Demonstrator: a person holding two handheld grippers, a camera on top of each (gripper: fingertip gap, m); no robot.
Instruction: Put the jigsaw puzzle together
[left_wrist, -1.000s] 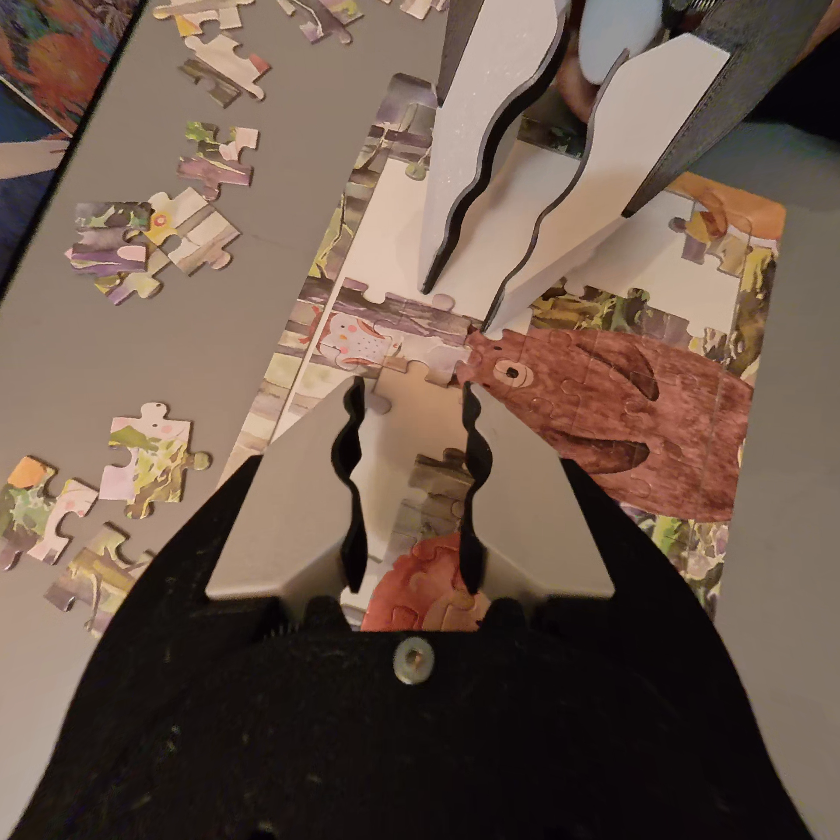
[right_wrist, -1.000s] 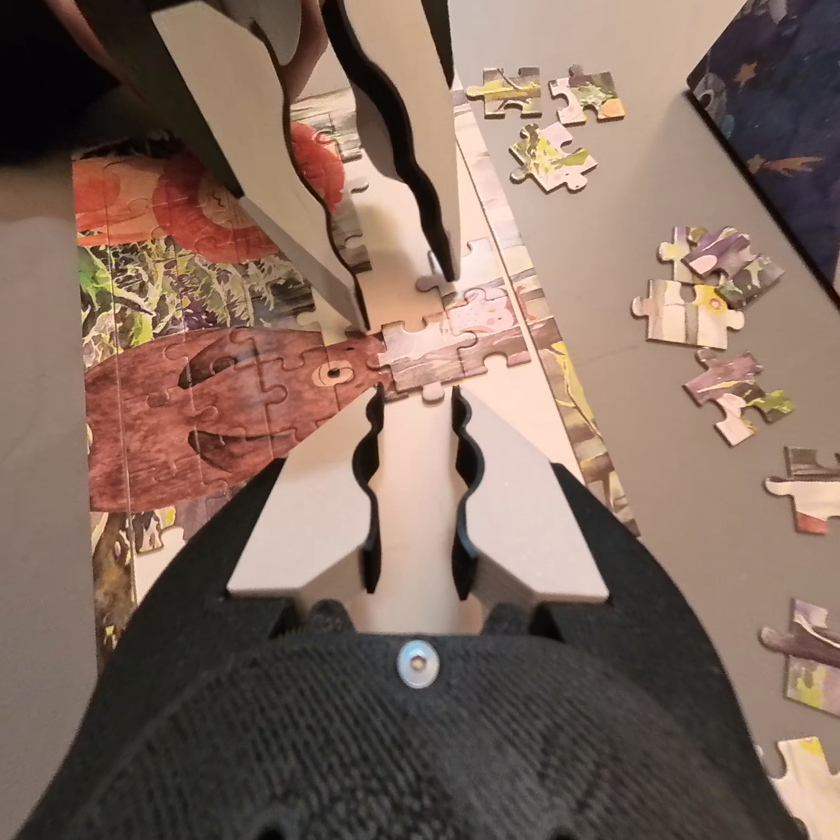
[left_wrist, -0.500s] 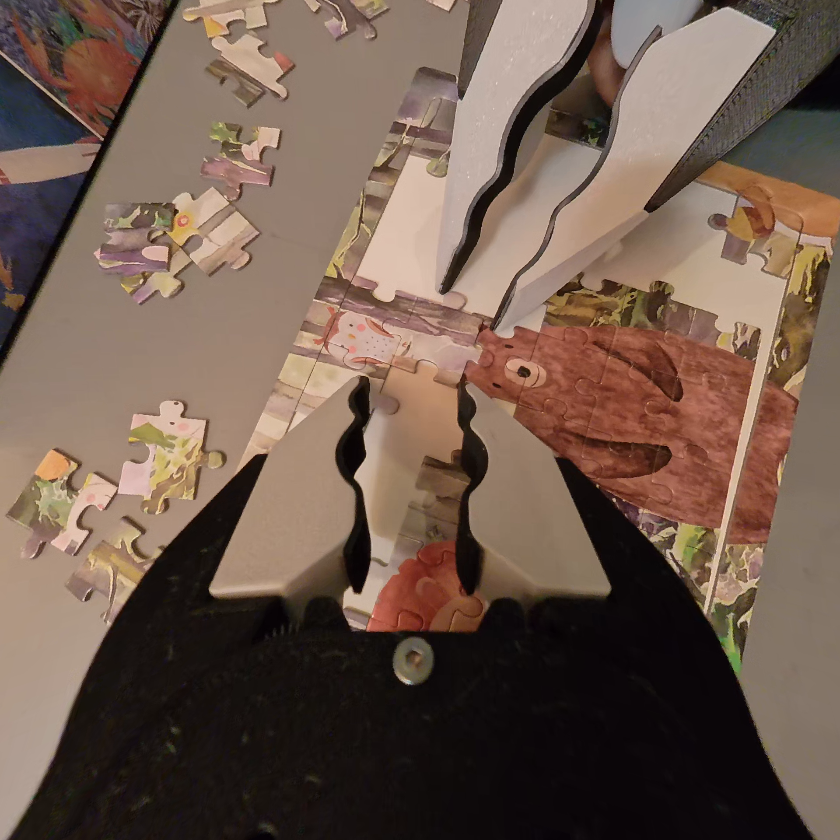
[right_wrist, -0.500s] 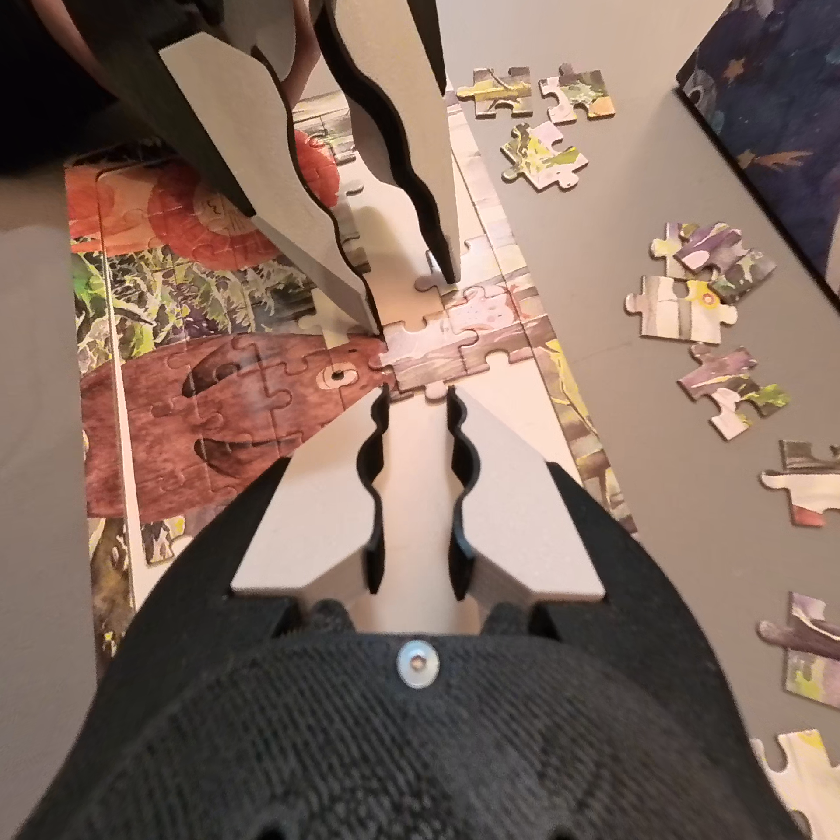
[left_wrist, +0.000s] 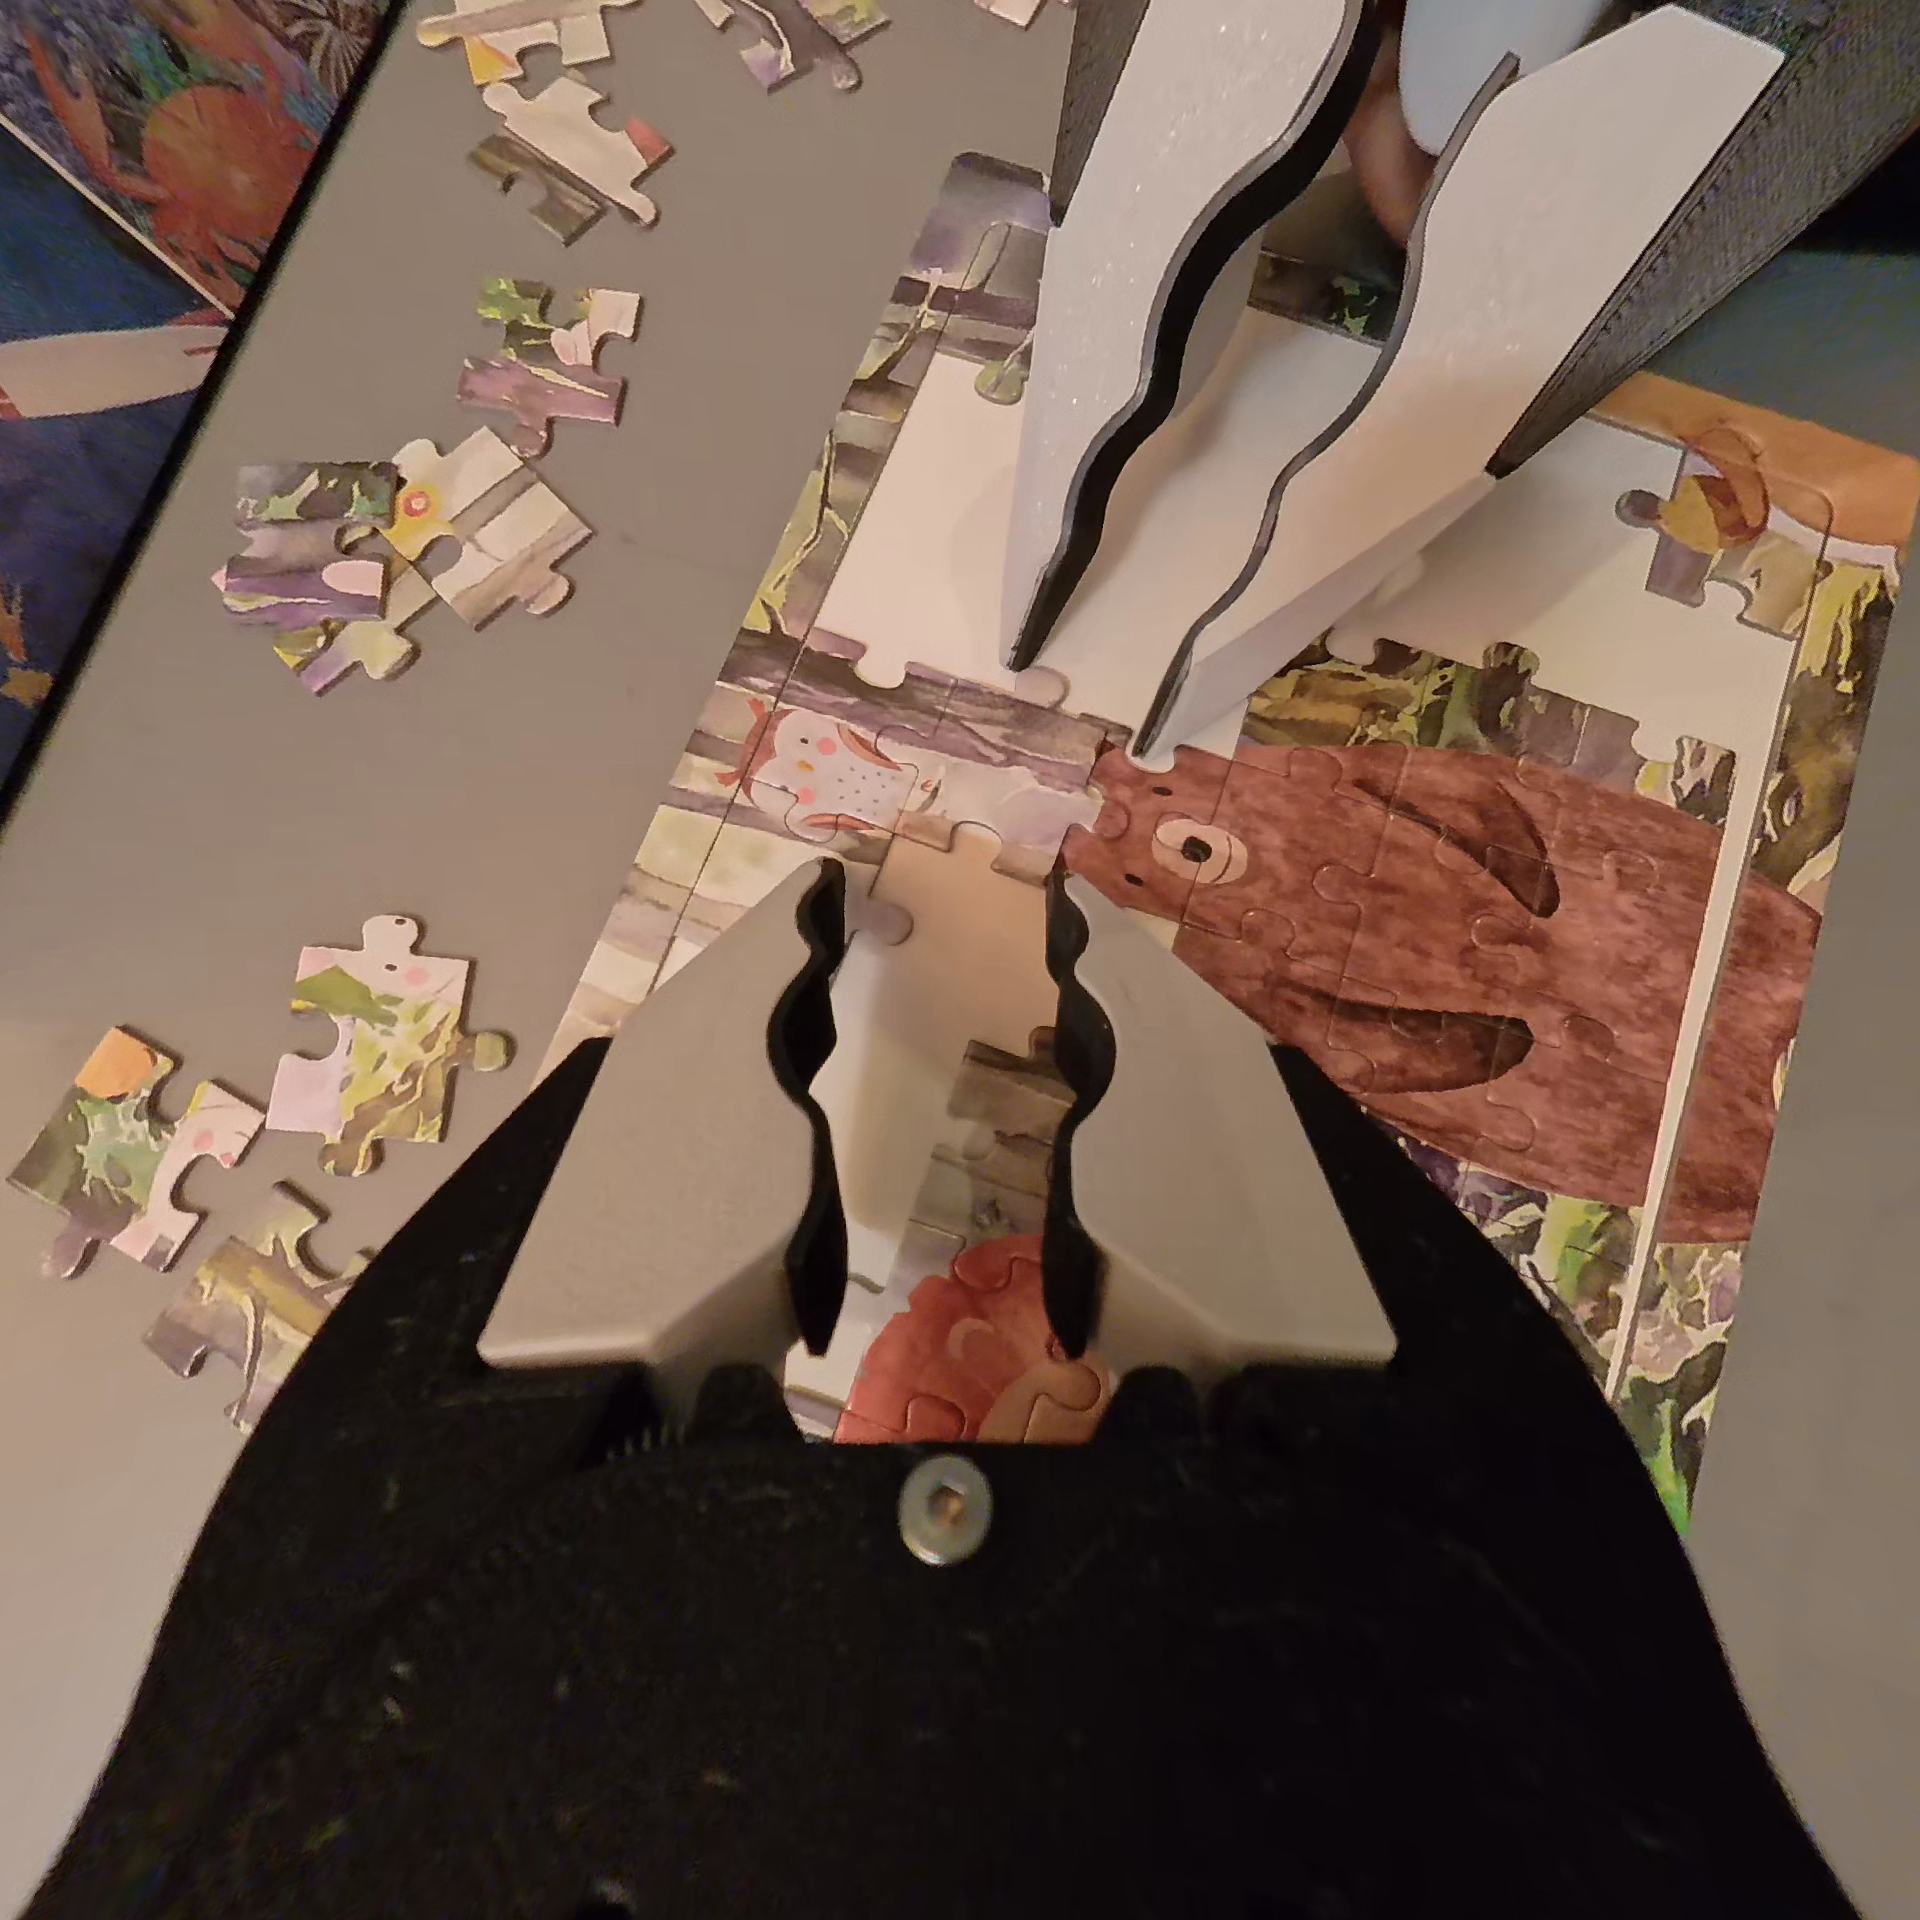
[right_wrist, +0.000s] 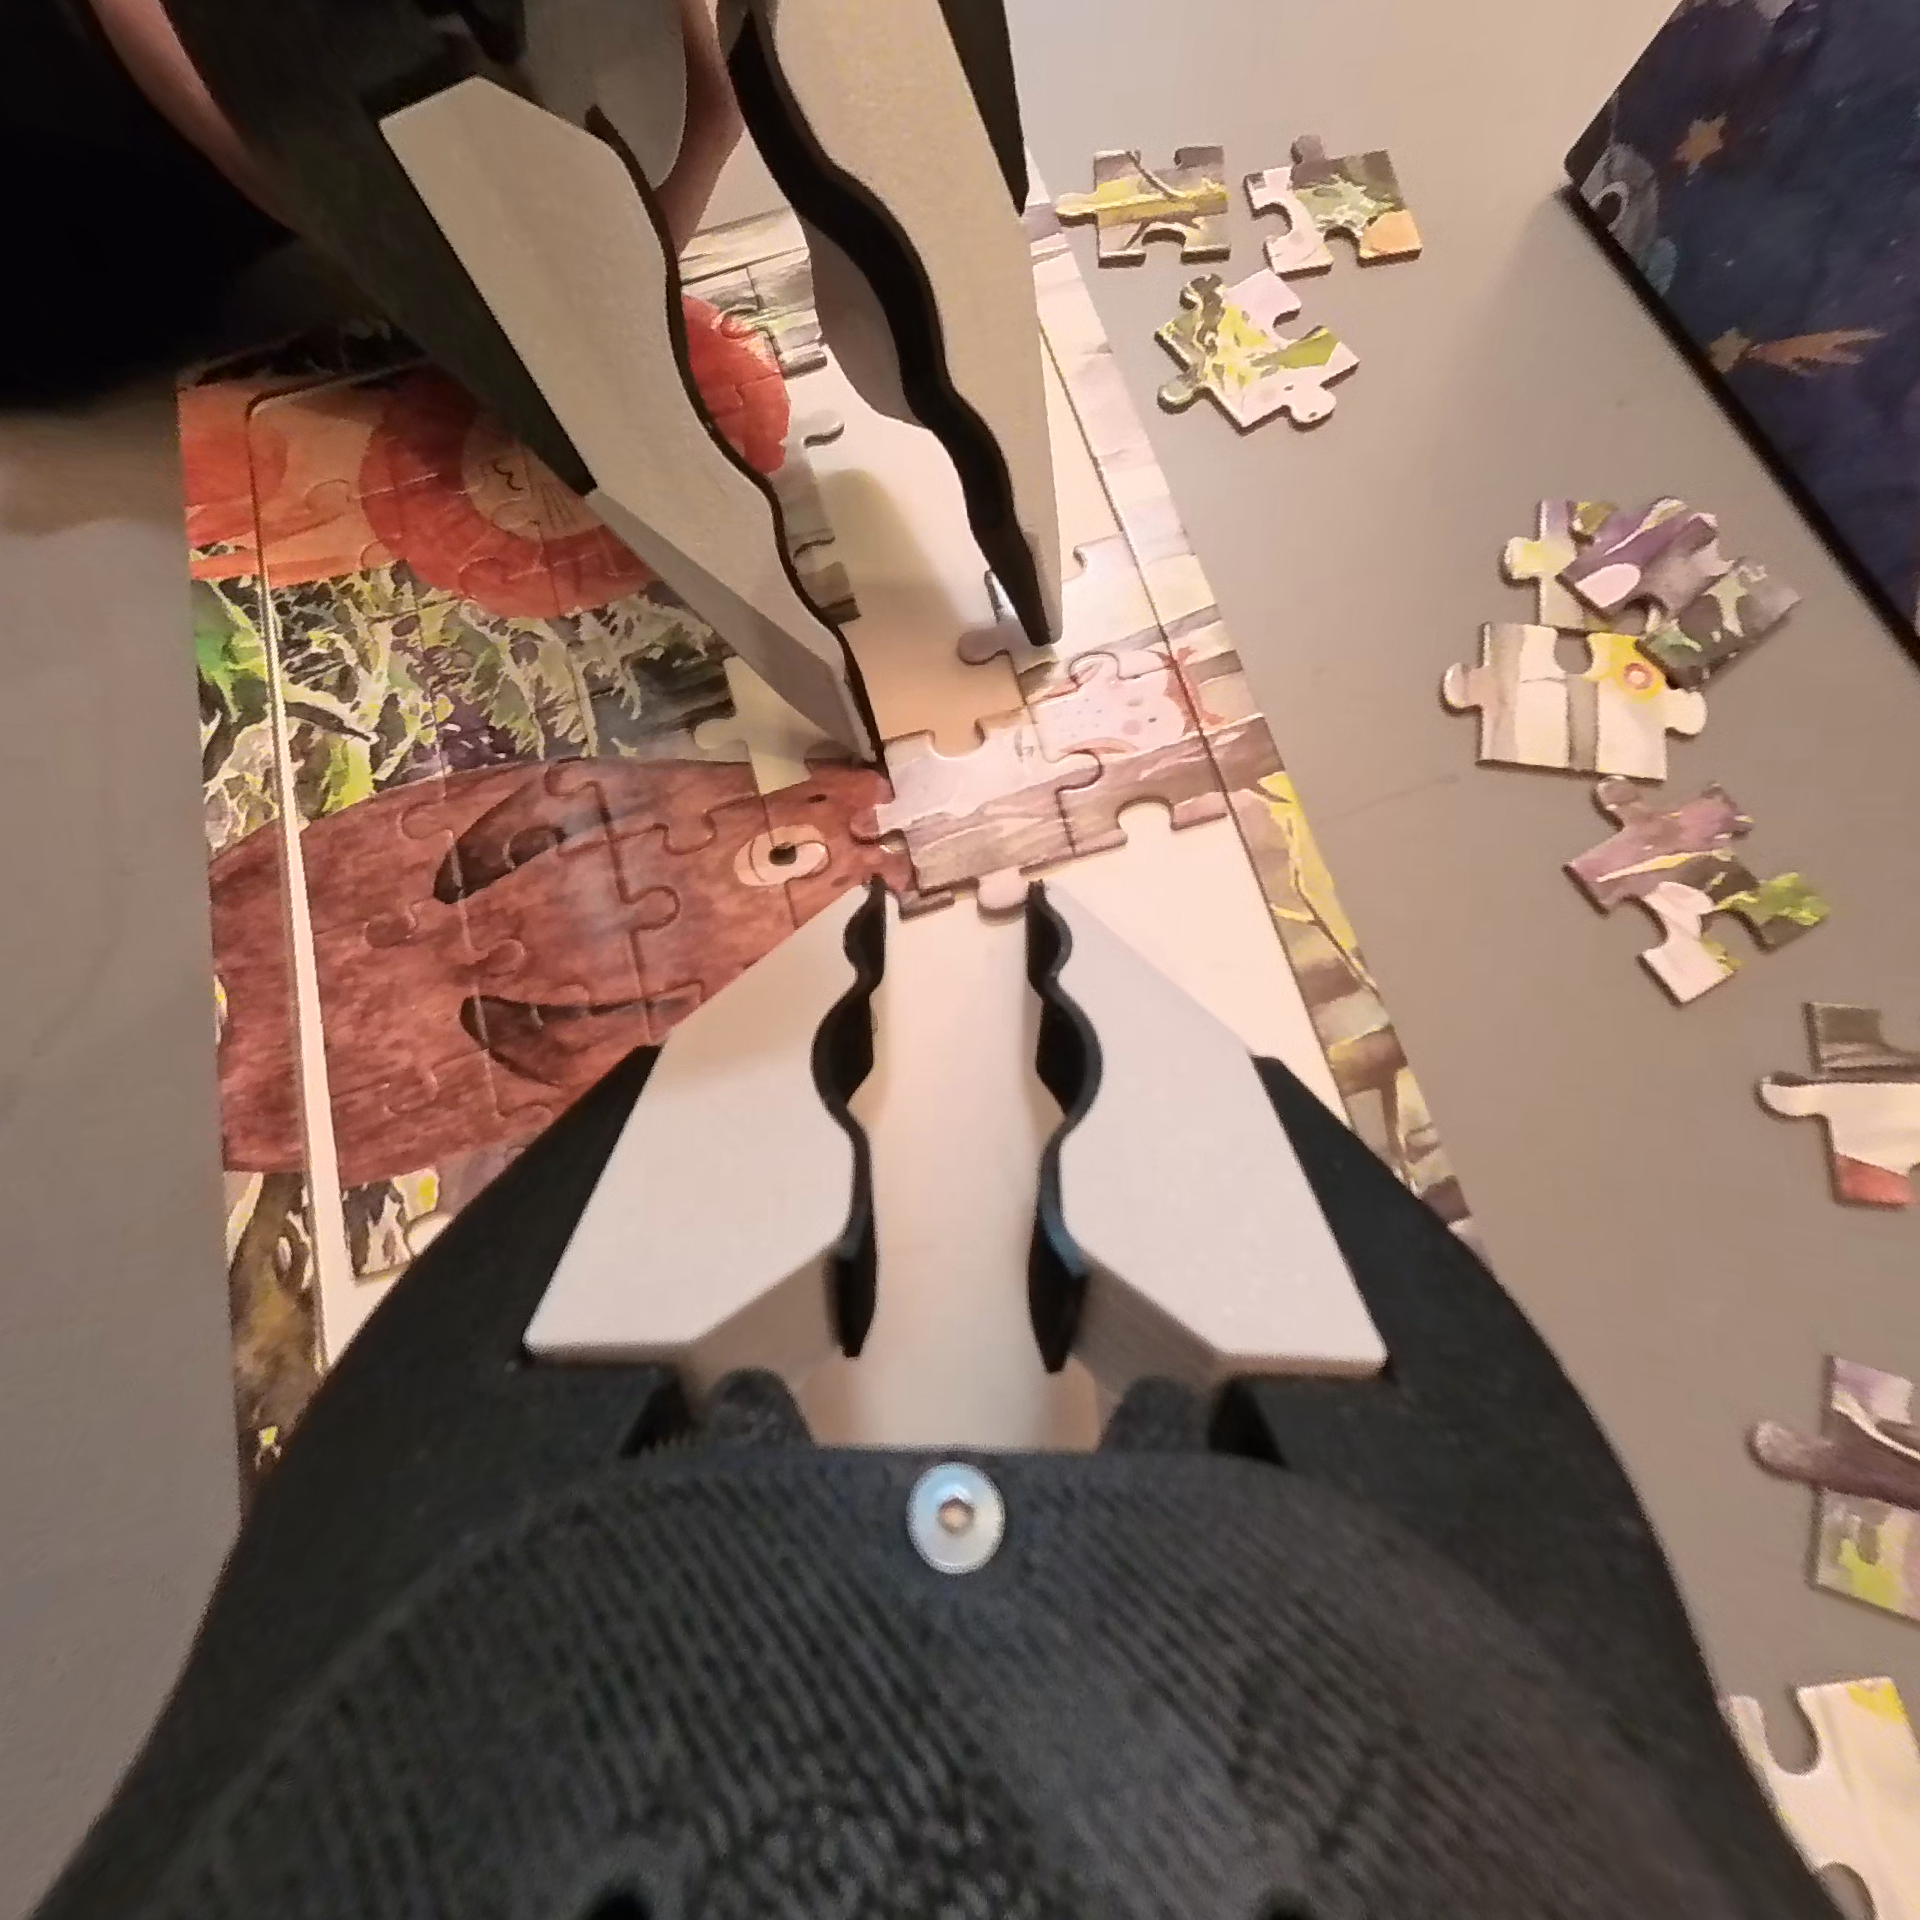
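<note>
Two claws meet over the puzzle (left_wrist: 1403, 935), tips facing from opposite sides of the strip of pieces (left_wrist: 914, 769) just joined to the bear (left_wrist: 1455, 935). Nearest in its own view, the left claw (left_wrist: 940, 883) stands parted and empty, tips at the strip's near edge. Across the strip, the right claw (left_wrist: 1081, 707) is likewise parted and holds nothing; one tip rests at the seam by the bear's snout, the other beside a tab on the strip's far edge.

The risk, as I judge it: a tip pressing unevenly or dragging sideways could pop the seam apart, or slide the whole puzzle on the grey worktop (left_wrist: 312, 779). Lifting out carelessly could catch a tab.

Farther off, loose pieces (left_wrist: 405, 551) lie scattered on the worktop, well apart from the puzzle.
</note>
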